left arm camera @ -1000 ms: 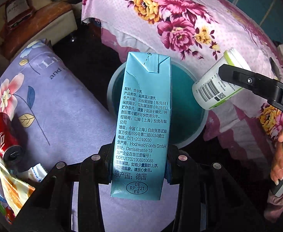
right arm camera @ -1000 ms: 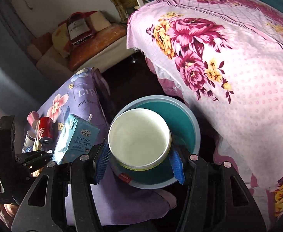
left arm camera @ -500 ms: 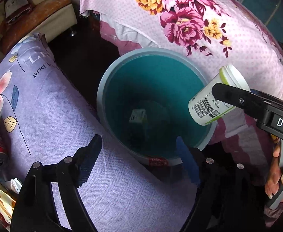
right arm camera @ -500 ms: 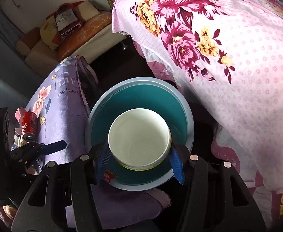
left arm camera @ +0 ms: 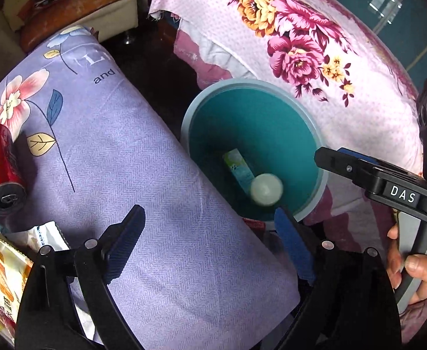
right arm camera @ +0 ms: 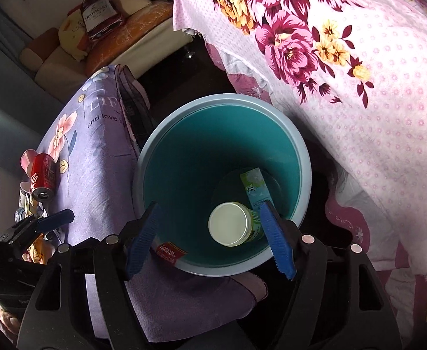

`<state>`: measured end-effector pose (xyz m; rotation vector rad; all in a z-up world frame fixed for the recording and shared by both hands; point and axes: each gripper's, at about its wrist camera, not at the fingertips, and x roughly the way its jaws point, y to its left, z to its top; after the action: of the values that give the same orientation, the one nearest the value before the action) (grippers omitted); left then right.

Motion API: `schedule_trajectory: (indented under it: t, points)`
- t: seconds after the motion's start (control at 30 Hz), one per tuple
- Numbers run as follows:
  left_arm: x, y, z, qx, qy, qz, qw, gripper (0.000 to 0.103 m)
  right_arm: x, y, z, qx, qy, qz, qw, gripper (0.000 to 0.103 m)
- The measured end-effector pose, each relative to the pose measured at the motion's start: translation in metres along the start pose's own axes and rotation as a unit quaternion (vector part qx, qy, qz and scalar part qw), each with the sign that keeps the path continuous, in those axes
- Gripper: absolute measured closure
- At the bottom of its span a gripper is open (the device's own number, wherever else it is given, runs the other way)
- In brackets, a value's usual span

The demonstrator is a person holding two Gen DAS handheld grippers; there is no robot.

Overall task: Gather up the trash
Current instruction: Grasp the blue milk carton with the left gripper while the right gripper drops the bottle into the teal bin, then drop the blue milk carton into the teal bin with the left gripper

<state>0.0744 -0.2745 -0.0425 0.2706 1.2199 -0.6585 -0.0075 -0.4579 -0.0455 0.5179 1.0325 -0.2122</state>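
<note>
Left gripper (left arm camera: 210, 243): jaws wide, empty.
Right gripper (right arm camera: 210, 237): jaws wide, empty.
Teal bin (right arm camera: 184, 134): holds milk carton (right arm camera: 255, 186), white cup (right arm camera: 229, 224).

My right gripper (left arm camera: 400, 195) reads "DAS"; the brown bottle-shaped cushion (right arm camera: 98, 14) says "Hennessy"; the purple bedsheet (right arm camera: 102, 122) shows "and love" (its larger word is cut off).

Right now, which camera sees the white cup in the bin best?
The right wrist view: it looks straight down into the teal bin at the white cup. The left wrist view shows that cup smaller and blurred.
</note>
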Motion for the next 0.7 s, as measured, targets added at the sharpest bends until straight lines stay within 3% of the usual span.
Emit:
schedule_trajectory:
  t: [0.33,0.7]
  points:
    - [-0.042,0.039,-0.029,-0.037,-0.027,0.004,0.999,0.009,-0.005,0.06,-0.011,-0.046,0.011,0.011,0.999,0.027]
    - [-0.1,0.118,-0.067,-0.099,-0.071,0.02,0.9923,0.009,0.0,0.159,-0.029,-0.139,0.032,0.024,0.989,0.026]
